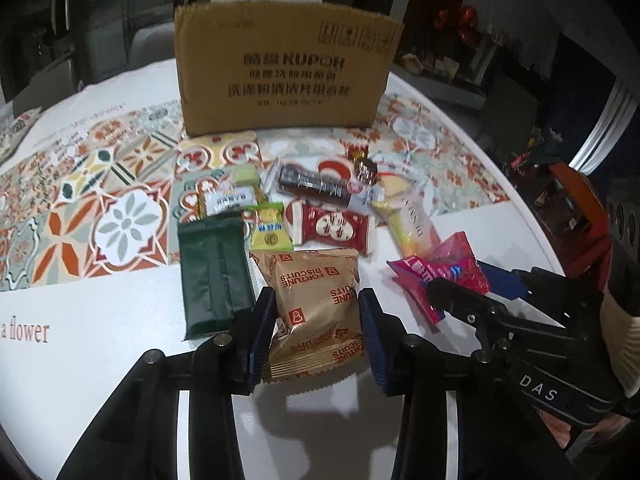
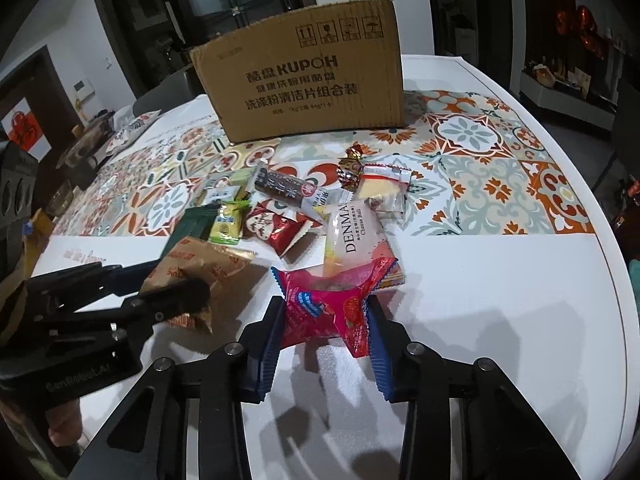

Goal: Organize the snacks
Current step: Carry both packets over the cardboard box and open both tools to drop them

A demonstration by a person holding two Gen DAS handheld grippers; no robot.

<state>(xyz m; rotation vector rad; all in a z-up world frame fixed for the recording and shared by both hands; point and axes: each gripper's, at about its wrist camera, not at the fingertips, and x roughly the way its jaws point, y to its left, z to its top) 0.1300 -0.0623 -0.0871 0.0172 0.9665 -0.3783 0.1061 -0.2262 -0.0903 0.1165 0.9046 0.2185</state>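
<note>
1. We've got our left gripper [image 1: 318,316] clamped on the tan Fortune Biscuits pack [image 1: 316,300], both blue pads pressing its sides, near the table's [image 1: 100,360] front edge.
2. Our right gripper [image 2: 326,312] is squeezed onto the pink snack packet [image 2: 328,300], which crumples between the pads, also toward the front edge, just right of the biscuits.
3. The rest of the snacks sit in a loose pile mid-table: a dark green packet [image 1: 214,276], a small yellow-green one [image 1: 270,228], a red pack [image 1: 332,228], a Denma cheese ball bag [image 2: 352,236] and a dark bar [image 1: 316,186].
4. The cardboard box [image 1: 286,68] stands upright behind the pile, toward the far edge, on the patterned tile cloth [image 1: 120,200].
</note>
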